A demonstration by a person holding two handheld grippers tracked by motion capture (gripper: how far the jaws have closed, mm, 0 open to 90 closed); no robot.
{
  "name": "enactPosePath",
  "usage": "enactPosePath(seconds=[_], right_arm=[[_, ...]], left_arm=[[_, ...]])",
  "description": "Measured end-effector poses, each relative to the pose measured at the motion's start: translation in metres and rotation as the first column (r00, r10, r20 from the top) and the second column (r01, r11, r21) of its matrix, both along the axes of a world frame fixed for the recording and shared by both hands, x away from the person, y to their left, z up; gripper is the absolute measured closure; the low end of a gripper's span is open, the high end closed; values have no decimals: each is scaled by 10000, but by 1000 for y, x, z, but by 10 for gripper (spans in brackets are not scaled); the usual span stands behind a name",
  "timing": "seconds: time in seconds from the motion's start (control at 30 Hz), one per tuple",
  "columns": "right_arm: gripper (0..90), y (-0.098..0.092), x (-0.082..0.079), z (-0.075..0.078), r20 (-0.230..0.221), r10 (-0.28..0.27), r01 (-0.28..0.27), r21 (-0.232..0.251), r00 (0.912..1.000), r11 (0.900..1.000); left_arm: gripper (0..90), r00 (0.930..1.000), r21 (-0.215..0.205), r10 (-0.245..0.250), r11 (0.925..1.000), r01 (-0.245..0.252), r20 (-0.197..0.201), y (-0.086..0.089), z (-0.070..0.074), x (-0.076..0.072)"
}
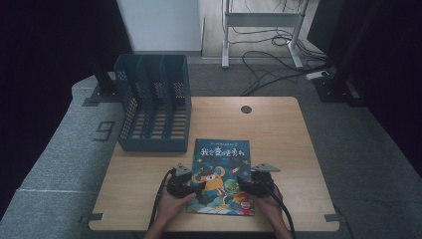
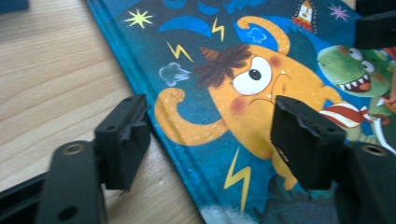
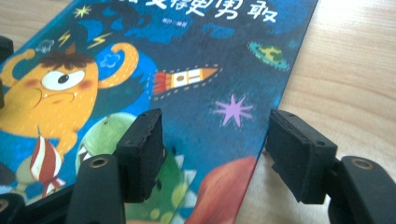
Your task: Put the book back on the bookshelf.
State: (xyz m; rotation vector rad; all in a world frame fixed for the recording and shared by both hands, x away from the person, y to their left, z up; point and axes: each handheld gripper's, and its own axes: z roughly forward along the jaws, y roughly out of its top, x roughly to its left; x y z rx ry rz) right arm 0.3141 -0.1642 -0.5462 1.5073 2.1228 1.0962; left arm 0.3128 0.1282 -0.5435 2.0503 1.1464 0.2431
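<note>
A children's picture book with a dark blue cover, an orange monster and a green dinosaur lies flat near the table's front edge. My left gripper is at the book's left edge, open. In the left gripper view the left gripper straddles the book: one jaw stands over bare wood, the other over the cover. My right gripper is at the book's right side, open. In the right gripper view the right gripper straddles the right edge of the book. Nothing is pinched.
A blue slotted file holder stands at the table's back left, just beyond the book. The wooden table has a cable hole near its back edge. Desk legs and cables lie on the floor behind.
</note>
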Motion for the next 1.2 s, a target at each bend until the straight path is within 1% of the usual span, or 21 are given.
enactPosePath(seconds=[0.07, 0.1, 0.2, 0.33, 0.47, 0.6, 0.67, 0.7, 0.73, 0.77, 0.8, 0.83, 0.87, 0.9, 0.93, 0.97, 1.03, 1.07, 1.1, 1.2], right_arm=[[333, 0, 6, -2, 11, -81, 81, 62, 10000, 9999], [316, 0, 11, -3, 84, -142, 142, 43, 9999, 9999], [302, 1, 15, -3, 62, -148, 147, 62, 9999, 9999], [288, 1, 18, -3, 36, -131, 130, 255, 9999, 9996], [284, -2, 19, -2, -86, -183, 188, 637, 9998, 9978], [279, -5, 18, 2, -155, -258, 274, 1117, 9995, 9934], [275, -5, 18, 4, -150, -195, 211, 1198, 9997, 9926], [342, -6, 17, 7, -127, 123, -102, 1534, 9998, 9881], [322, -6, 16, 8, -251, 502, -434, 2240, 9984, 9736], [330, -3, 15, 11, -313, 897, -769, 2891, 9955, 9542], [325, 3, 13, 13, -141, 997, -924, 2645, 9949, 9599], [312, 9, 12, 15, -3, 1054, -1029, 2155, 9944, 9711], [302, 14, 11, 16, 136, 1046, -1054, 1683, 9944, 9801], [292, 16, 10, 16, 191, 979, -996, 1430, 9950, 9847], [284, 18, 10, 15, 265, 784, -808, 1092, 9966, 9907], [277, 18, 11, 14, 275, 678, -700, 898, 9973, 9935], [261, 14, 14, 10, 193, 260, -268, 440, 9995, 9987], [254, 8, 17, 6, 86, -55, 51, 409, 9999, 9992], [254, 8, 17, 6, 86, -55, 51, 409, 9999, 9992], [239, 2, 20, 4, 76, -355, 352, 395, 9993, 9986]], left_arm=[[244, 10000, 48, -33, 10000, 33, -15, -1, 0, 0], [234, 10000, 39, -38, 10000, 38, -30, -1, 0, 0], [231, 10000, 6, -57, 10000, 57, -43, -1, 0, 1], [228, 10000, 59, -48, 10000, 48, -6, -2, 0, 1], [225, 10000, 110, -22, 9999, 21, 20, -3, 0, 0], [220, 10000, 102, -33, 9999, 33, 23, -3, 0, 0], [218, 10000, 104, -27, 9999, 26, 30, -3, 0, 0], [215, 10000, 111, -33, 9999, 33, 46, -3, -1, 0], [212, 10000, 121, -28, 9999, 27, 75, -3, -1, 0], [211, 10000, 118, -29, 9999, 28, 83, -3, -1, 0], [210, 10000, 91, -33, 10000, 33, 65, -3, -1, 0], [210, 10000, 55, -48, 10000, 48, 49, -3, -1, 0], [211, 10000, 40, -49, 10000, 49, 40, -2, -1, 0], [211, 10000, 12, -72, 10000, 72, 37, -2, -1, 1], [211, 10000, 15, -78, 10000, 78, 39, -2, -1, 1], [211, 10000, 12, -66, 10000, 66, 36, -2, -1, 1], [211, 10000, 49, -74, 10000, 73, 56, -2, -1, 0], [210, 10000, 57, -74, 10000, 73, 60, -2, -1, 0], [210, 10000, 68, -68, 10000, 67, 65, -2, -1, 0], [210, 10000, 81, -63, 9999, 62, 68, -3, -1, 0]])
